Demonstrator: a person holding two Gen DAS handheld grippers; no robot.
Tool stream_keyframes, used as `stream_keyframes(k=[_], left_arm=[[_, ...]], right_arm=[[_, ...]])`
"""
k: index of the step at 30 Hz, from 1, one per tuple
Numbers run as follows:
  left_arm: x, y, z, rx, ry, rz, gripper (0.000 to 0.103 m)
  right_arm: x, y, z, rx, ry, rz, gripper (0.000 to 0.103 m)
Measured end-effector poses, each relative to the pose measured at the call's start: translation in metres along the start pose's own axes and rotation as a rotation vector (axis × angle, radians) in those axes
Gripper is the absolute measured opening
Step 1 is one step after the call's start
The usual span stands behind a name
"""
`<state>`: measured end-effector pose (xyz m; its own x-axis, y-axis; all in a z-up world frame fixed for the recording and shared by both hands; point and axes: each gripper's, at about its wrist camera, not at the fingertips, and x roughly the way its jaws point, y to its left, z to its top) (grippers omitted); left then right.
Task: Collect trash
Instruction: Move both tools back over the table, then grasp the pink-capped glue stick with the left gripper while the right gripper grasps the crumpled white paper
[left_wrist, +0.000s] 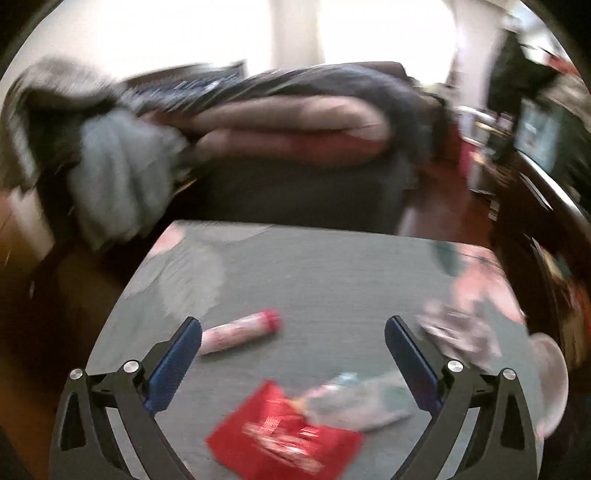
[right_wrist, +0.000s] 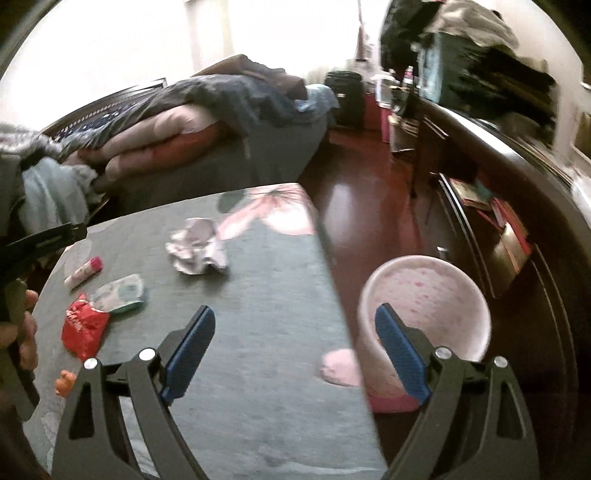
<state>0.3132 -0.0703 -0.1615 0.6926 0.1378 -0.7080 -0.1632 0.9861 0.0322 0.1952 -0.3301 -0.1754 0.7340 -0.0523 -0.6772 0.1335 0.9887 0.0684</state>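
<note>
- Hovering over the grey desk, the left hand-held gripper has its blue pads spread wide with nothing between them; the red wrapper lies just below it, with a pale green packet touching the wrapper's far corner.
- Standing equally apart and empty, the right hand-held gripper points at the desk's right edge, with the pink bin on the floor just past that edge.
- Trash is scattered and uncollected: a pink-capped tube sits near the left pad, and a crumpled paper lies further in toward the far corner; a small orange scrap sits by the near left edge.
- Risk, in my judgement: the wrapper and packet overlap, so closing on one may drag or flick the other off the desk.
- The tube is round and could roll away if a pad nudges it rather than straddling it.
- Flat foil gives little to pinch; pads may skid over it.
- The left view is blurred, so aim near the wrapper is hard to judge.
- The bin stands close to the desk edge; a careless release could miss it and land on the floor.
</note>
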Motion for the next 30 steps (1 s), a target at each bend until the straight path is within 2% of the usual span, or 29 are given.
stream_keyframes(k=[7, 12, 16, 23, 25, 26, 30], left_arm=[[0.057, 0.040, -0.003, -0.156, 0.132, 0.045, 0.099], [0.081, 0.041, -0.005, -0.185, 0.172, 0.066, 0.099], [0.095, 0.038, -0.008, -0.189, 0.207, 0.055, 0.099], [0.104, 0.037, -0.008, -0.169, 0.210, 0.052, 0.098], [0.103, 0.036, -0.008, -0.163, 0.199, 0.069, 0.093], [0.102, 0.035, -0.008, -0.156, 0.195, 0.080, 0.087], [0.100, 0.034, -0.010, -0.139, 0.175, 0.083, 0.086]], right_arm=[[0.012, 0.040, 0.008, -0.075, 0.005, 0.026, 0.089], [0.020, 0.052, 0.014, -0.103, 0.005, 0.035, 0.089], [0.028, 0.060, 0.020, -0.120, 0.007, 0.042, 0.089], [0.051, 0.072, 0.029, -0.146, 0.023, 0.046, 0.089], [0.060, 0.073, 0.034, -0.151, 0.031, 0.033, 0.089], [0.065, 0.074, 0.035, -0.151, 0.037, 0.029, 0.089], [0.088, 0.074, 0.045, -0.132, 0.066, 0.028, 0.089]])
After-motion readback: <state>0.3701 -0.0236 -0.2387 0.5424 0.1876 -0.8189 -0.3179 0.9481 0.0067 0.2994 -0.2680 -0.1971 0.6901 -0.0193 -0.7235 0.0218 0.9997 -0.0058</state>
